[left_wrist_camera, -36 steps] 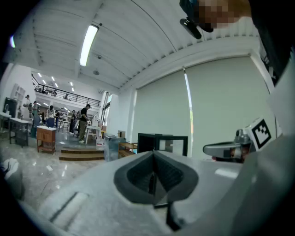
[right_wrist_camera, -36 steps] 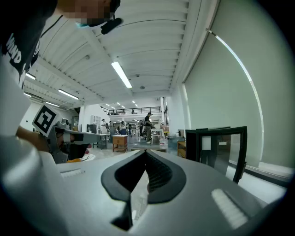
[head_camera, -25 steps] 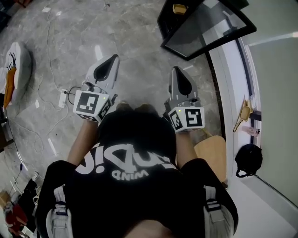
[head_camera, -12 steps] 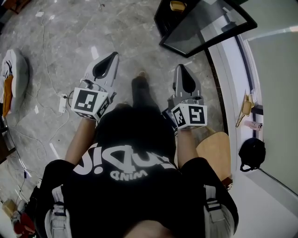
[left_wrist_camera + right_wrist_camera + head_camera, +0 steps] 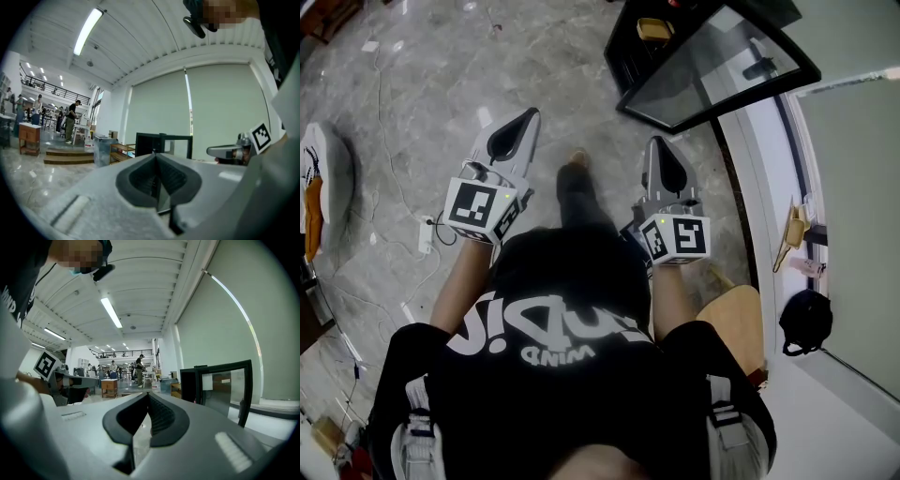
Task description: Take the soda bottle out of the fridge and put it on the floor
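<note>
Left gripper (image 5: 532,113) and right gripper (image 5: 654,140): pale grey shells with dark grey ribbed pads, each carrying a white cube (image 5: 478,206) printed with black square markers. Floor (image 5: 441,84) is glossy grey with marble veining and a white cable (image 5: 394,234) across it. The fridge (image 5: 712,66) is black-framed with a dark glass door and has a small yellow-tan item (image 5: 654,28) inside; the shirt (image 5: 553,319) is black with white lettering, the stool seat (image 5: 736,319) tan wood, the bag (image 5: 806,319) black, the window blind (image 5: 220,108) pale green and the ceiling (image 5: 140,277) white.

place: open lab hall — workshop-like | evidence: mezzanine railing (image 5: 124,352), ceiling strip lights (image 5: 111,312), people (image 5: 139,369) at workbenches (image 5: 108,386), loose cables (image 5: 379,103) across stone floor (image 5: 441,84)
</note>
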Action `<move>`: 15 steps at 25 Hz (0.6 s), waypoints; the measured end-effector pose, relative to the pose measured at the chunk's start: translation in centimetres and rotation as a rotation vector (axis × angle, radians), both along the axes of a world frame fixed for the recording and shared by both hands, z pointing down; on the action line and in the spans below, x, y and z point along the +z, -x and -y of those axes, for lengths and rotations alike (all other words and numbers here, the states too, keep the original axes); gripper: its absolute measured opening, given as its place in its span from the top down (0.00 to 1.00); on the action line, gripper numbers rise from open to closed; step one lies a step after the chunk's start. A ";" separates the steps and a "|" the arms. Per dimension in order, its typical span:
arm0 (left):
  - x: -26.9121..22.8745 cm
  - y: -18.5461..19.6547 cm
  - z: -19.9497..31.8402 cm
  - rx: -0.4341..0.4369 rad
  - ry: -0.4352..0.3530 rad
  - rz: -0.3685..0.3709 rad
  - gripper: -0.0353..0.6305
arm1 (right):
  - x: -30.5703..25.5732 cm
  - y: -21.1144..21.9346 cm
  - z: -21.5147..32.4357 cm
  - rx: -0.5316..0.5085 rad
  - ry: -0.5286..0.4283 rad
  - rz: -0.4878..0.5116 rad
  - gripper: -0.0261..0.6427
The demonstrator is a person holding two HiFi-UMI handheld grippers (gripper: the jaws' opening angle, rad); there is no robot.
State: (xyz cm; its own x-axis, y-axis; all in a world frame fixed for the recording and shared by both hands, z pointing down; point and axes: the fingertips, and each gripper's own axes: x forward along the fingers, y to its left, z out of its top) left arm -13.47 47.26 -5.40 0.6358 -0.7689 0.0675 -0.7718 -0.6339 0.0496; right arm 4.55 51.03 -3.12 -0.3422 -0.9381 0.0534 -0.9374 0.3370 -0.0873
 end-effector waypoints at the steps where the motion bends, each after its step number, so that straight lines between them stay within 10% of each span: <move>1: -0.1 -0.2 1.3 0.003 -0.001 -0.001 0.94 | 0.0 -0.1 1.3 0.005 0.001 0.004 0.96; 15: -2.5 -4.1 21.2 0.001 -0.017 -0.008 0.94 | -2.0 -3.1 21.3 -0.022 0.002 -0.007 0.96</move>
State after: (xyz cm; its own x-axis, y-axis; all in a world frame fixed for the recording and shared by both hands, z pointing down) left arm -9.40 26.06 -7.94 0.6370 -0.7693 0.0496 -0.7708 -0.6355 0.0447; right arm 7.64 29.74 -5.13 -0.3626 -0.9301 0.0580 -0.9303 0.3576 -0.0820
